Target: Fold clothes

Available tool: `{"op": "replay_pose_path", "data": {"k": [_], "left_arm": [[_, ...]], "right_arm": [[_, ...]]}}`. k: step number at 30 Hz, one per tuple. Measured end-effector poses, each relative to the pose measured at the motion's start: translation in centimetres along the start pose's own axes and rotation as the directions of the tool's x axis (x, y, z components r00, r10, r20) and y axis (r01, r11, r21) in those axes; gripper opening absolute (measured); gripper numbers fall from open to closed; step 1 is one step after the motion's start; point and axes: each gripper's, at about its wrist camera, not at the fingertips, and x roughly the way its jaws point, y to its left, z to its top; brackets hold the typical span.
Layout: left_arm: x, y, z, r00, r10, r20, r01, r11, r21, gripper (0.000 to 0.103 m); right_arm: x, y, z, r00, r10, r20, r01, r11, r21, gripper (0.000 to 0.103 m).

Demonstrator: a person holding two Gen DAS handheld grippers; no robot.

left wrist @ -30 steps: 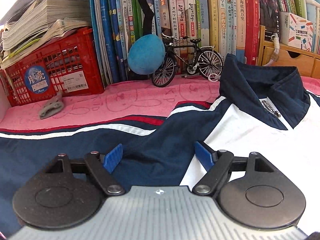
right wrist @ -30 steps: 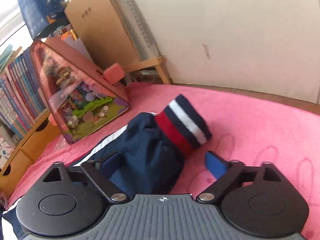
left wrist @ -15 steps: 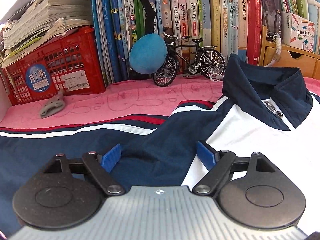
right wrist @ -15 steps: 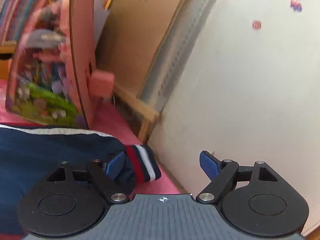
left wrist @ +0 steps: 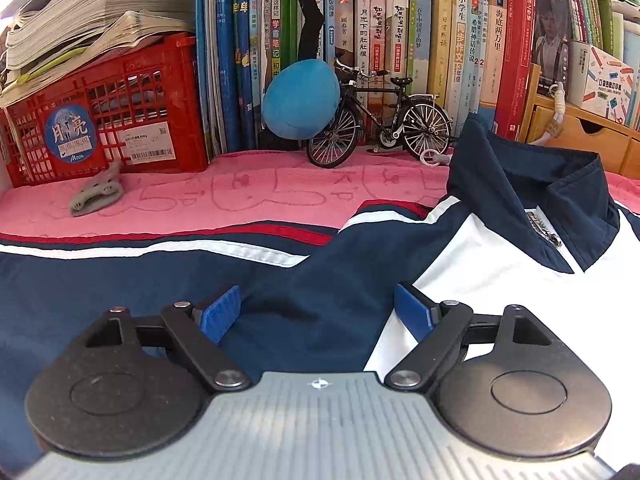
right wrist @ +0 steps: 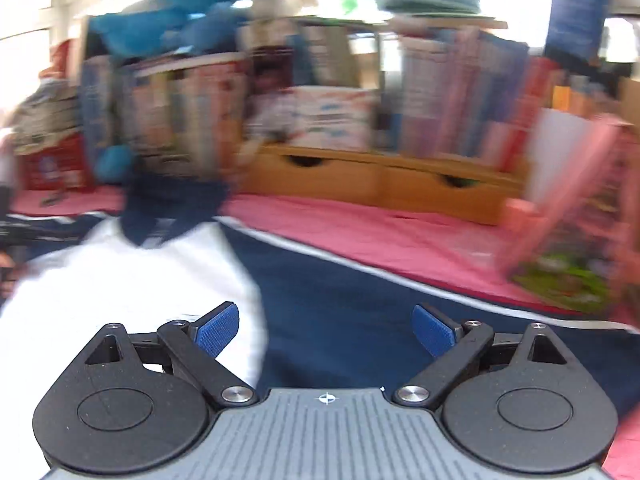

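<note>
Jaws wide and empty on the left gripper point(left wrist: 318, 312); the right gripper point(right wrist: 326, 330) is opening, holding nothing. One jacket point(left wrist: 480, 280), one model bicycle point(left wrist: 380, 120).

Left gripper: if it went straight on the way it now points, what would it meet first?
Most likely the jacket. The left gripper, its jaws apart with nothing pressed between them, points down at the navy fabric near the shoulder, where navy meets the white chest panel. How far above the cloth it hangs is unclear.

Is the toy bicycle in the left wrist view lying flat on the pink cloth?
No. The toy bicycle stands upright on its wheels on the pink cloth, in front of the row of books.
</note>
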Motion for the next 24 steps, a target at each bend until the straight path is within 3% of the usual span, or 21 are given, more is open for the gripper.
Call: {"op": "replay_pose_path", "data": {"k": [2, 5, 8, 10, 12, 13, 15, 17, 20, 24], "left_arm": [[0.2, 0.1, 0.1, 1.000, -0.001, -0.003, 0.001, 1.000, -0.003, 0.089], [1.0, 0.2, 0.7, 1.000, -0.002, -0.010, 0.002, 1.000, -0.005, 0.095], [1.9, 0.0, 1.8, 1.000, 0.018, -0.002, -0.018, 1.000, 0.019, 0.098], [2.5, -0.1, 2.5, 0.999, 0.032, 0.003, -0.033, 0.999, 0.036, 0.093], [1.4, -0.6, 3.1, 0.998, 0.039, 0.059, -0.043, 0.996, 0.081, 0.072], [0.4, -0.6, 3.3, 0.997, -0.020, 0.077, 0.015, 0.998, 0.065, 0.062], [-1.5, -0.8, 3.5, 0.980, -0.168, 0.104, 0.163, 0.985, 0.049, 0.062], [-2.7, -2.3, 3.1, 0.964, -0.246, 0.103, 0.233, 0.965, 0.124, 0.062], [-1.8, -5.7, 2.4, 0.955, -0.290, 0.056, 0.267, 0.930, 0.254, 0.062], [2.5, -7.1, 2.8, 0.971, -0.240, 0.005, 0.235, 0.956, 0.174, 0.056]], "right_arm": [[2.8, 4.6, 2.3, 0.988, 0.139, -0.064, -0.140, 0.990, -0.013, 0.090], [6.8, 10.5, 3.9, 0.988, 0.114, -0.107, -0.128, 0.982, -0.137, 0.074], [10.9, 13.2, 4.5, 0.988, 0.040, -0.148, -0.069, 0.978, -0.199, 0.055], [13.7, 13.1, 4.9, 0.987, -0.015, -0.159, -0.013, 0.984, -0.176, 0.044], [15.8, 11.8, 5.4, 0.987, -0.059, -0.152, 0.041, 0.992, -0.120, 0.041], [16.6, 10.8, 5.9, 0.987, -0.079, -0.142, 0.067, 0.994, -0.082, 0.040], [17.6, 8.7, 6.0, 0.984, -0.135, -0.114, 0.132, 0.991, -0.035, 0.039], [18.3, 6.8, 6.4, 0.986, -0.135, -0.093, 0.137, 0.991, 0.008, 0.041], [19.4, 6.1, 6.8, 0.980, -0.189, -0.058, 0.189, 0.982, -0.017, 0.041], [21.0, 5.7, 7.2, 0.970, -0.244, -0.004, 0.244, 0.969, -0.031, 0.043]]}}
